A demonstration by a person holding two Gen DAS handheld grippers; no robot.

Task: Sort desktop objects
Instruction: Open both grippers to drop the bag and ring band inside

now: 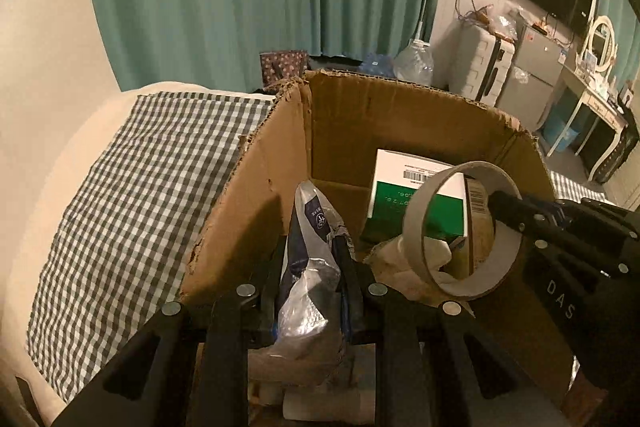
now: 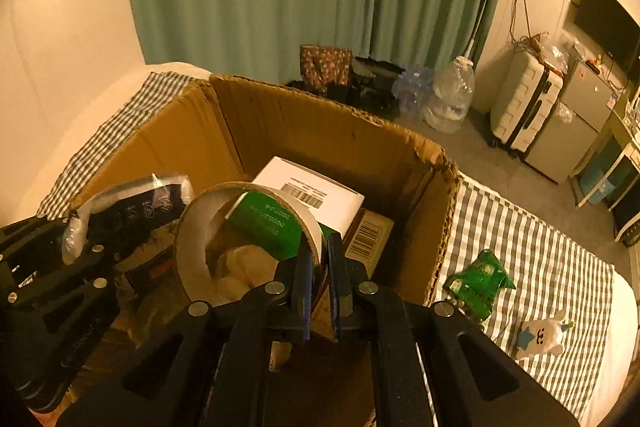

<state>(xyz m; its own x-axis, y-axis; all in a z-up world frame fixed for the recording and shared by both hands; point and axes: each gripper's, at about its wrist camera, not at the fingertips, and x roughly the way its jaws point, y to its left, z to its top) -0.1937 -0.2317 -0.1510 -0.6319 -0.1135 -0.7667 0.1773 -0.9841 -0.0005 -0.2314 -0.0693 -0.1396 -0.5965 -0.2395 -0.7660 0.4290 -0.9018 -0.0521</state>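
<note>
Left tongs clamp plastic packet | right tongs pinch tape ring wall | box bottom hidden

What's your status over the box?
Left gripper shut on plastic packet. Right gripper shut on tape ring's wall. Both over the cardboard box; green-white carton lies below.

Crumpled foil packet and cardboard ring held above open cardboard box.
</note>
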